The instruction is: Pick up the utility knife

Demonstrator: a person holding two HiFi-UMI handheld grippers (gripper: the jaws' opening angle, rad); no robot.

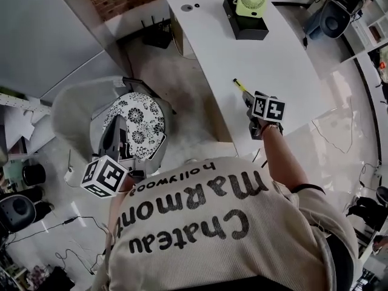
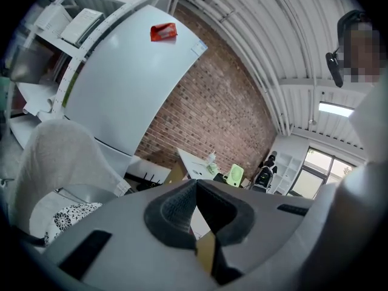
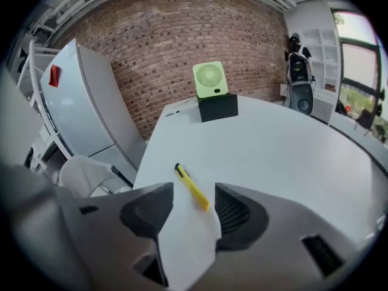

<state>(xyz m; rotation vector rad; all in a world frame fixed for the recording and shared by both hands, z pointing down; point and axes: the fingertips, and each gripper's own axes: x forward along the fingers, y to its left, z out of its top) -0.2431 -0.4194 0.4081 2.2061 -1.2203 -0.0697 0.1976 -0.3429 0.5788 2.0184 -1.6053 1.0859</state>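
Note:
The utility knife [image 1: 240, 86] [image 3: 192, 187] is slim and yellow with a black tip, and it lies flat on the white table [image 1: 267, 53] near its left edge. My right gripper [image 1: 249, 103] [image 3: 194, 202] hangs just above the knife's near end, tilted downward. Its jaws stand open, with the knife's near end showing in the gap between the pads and neither pad touching it. My left gripper [image 1: 119, 123] [image 2: 195, 190] is off the table over a chair, its dark pads pressed together with nothing between them.
A black box carrying a green fan [image 1: 247, 12] [image 3: 212, 83] stands at the table's far end. A chair with a floral cushion [image 1: 142, 123] sits left of the table, below my left gripper. A brick wall and a large grey panel [image 2: 121, 83] lie beyond.

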